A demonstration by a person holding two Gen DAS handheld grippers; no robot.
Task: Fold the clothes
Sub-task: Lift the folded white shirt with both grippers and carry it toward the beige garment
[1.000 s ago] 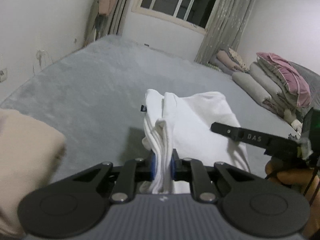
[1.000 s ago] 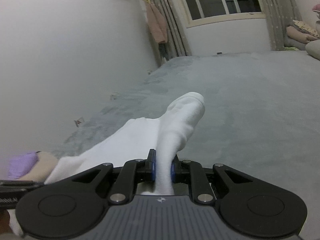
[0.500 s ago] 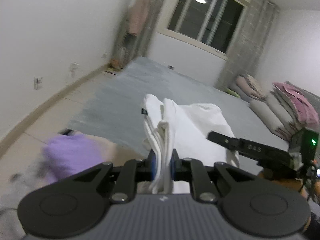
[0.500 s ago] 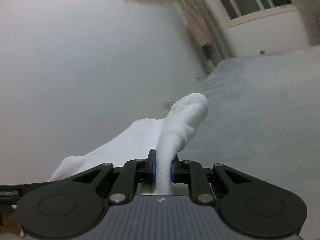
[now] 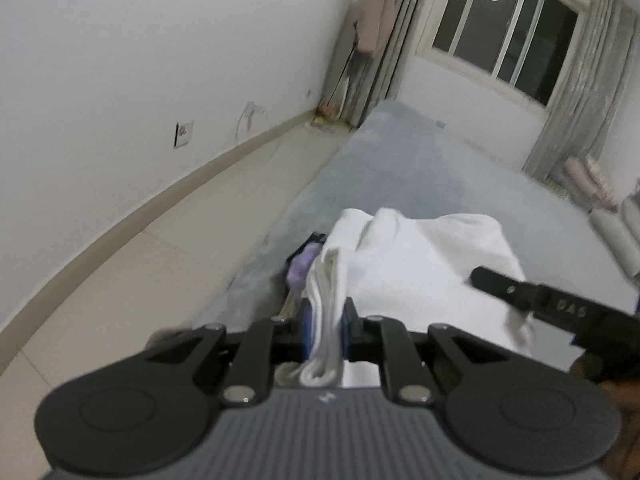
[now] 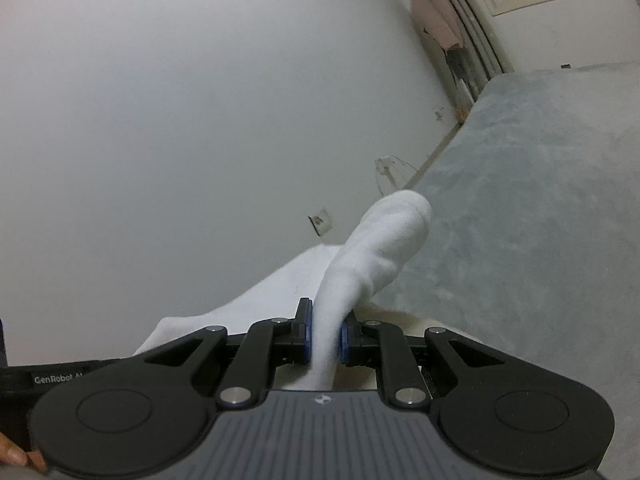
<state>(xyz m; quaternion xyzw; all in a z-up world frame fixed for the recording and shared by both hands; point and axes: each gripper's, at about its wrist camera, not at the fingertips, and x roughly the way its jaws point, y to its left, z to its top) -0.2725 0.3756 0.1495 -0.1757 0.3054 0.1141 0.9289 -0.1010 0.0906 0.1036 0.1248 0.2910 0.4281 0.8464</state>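
Hanging between both tools above the grey plush carpet (image 5: 420, 168), the white folded cotton garment (image 5: 420, 256) shows stacked layered edges at one end and a rounded bulge (image 6: 392, 236) at the other. The left gripper (image 5: 325, 330) is clenched on the layered edge; the right gripper (image 6: 325, 332) is clenched on a narrow pinch of the same cloth. The garment sits over the carpet's near border, where a purple cloth (image 5: 301, 268) peeks from under it. Left of the carpet runs a strip of bare beige floor (image 5: 168, 272) up to the white wall (image 5: 160, 60); the carpet stretches open toward the dark window (image 5: 504, 36).
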